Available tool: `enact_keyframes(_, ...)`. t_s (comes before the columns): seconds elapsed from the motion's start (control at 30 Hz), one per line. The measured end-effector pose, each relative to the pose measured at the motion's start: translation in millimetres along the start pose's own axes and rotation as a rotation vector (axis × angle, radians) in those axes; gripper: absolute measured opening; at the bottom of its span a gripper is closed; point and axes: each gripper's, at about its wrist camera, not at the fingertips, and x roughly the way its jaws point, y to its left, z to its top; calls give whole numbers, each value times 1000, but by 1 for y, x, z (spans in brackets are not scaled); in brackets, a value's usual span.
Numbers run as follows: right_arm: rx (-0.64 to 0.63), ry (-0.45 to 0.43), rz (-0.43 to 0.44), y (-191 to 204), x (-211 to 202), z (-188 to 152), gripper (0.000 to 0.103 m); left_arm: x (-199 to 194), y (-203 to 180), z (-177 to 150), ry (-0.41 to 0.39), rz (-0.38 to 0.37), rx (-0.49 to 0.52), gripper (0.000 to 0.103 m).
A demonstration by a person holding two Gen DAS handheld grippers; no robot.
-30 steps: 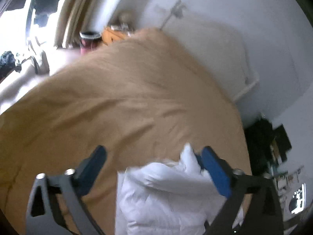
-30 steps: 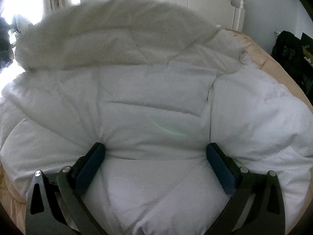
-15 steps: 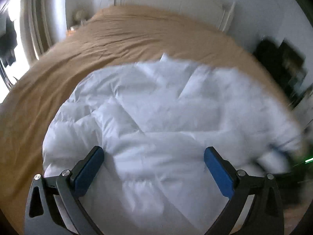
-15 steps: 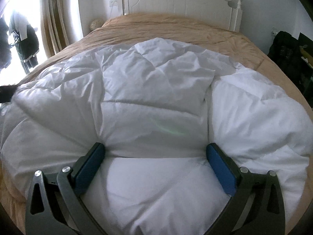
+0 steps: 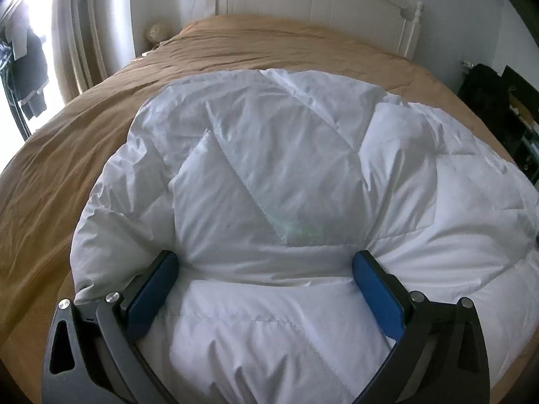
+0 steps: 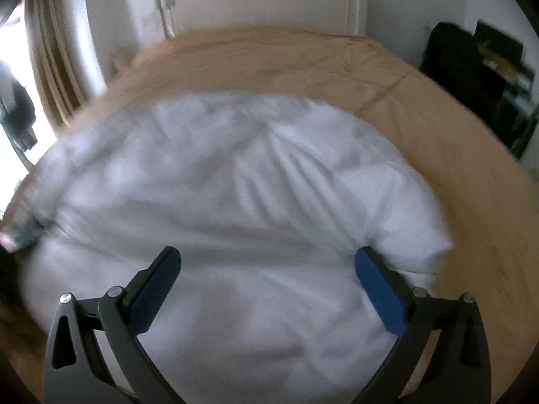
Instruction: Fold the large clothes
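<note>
White quilted coat [image 5: 286, 185] lies spread and puffy on the bed [image 5: 84, 155], over its tan cover, near the foot end. We hold the left gripper [image 5: 266, 262] just above the padding, jaws spread wide with nothing between them. Our right gripper [image 6: 267, 259] hangs the same way, jaws released, over the blurred fabric. A white headboard [image 5: 337, 3] stands against the wall, curtains [image 5: 81, 33] hang by the bright window, and dark shelves [image 5: 498, 107] stand beside the bed.
</note>
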Motion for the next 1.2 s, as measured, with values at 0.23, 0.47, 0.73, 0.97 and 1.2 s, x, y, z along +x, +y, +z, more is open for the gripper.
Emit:
enact_keyframes(0.23,-36,177,-36,45,79,60,103,1,3,1,14,-10,-6,103)
enact_keyframes(0.47,-46,213,-250,14,117,96,103,2,3,0,11,-15,-8,103)
enact_keyframes(0.73,254,86,-71,-90,-2,72,103,-57,54,6,2,-160,-168,99)
enact_keyframes(0.97,665,155,310,-173,-39,-45,103,-80,154,-58,62,-458,-676,102)
enact_keyframes(1.2,748,177,508,-157,-2,-86,103,-51,153,-91,85,-579,-849,102)
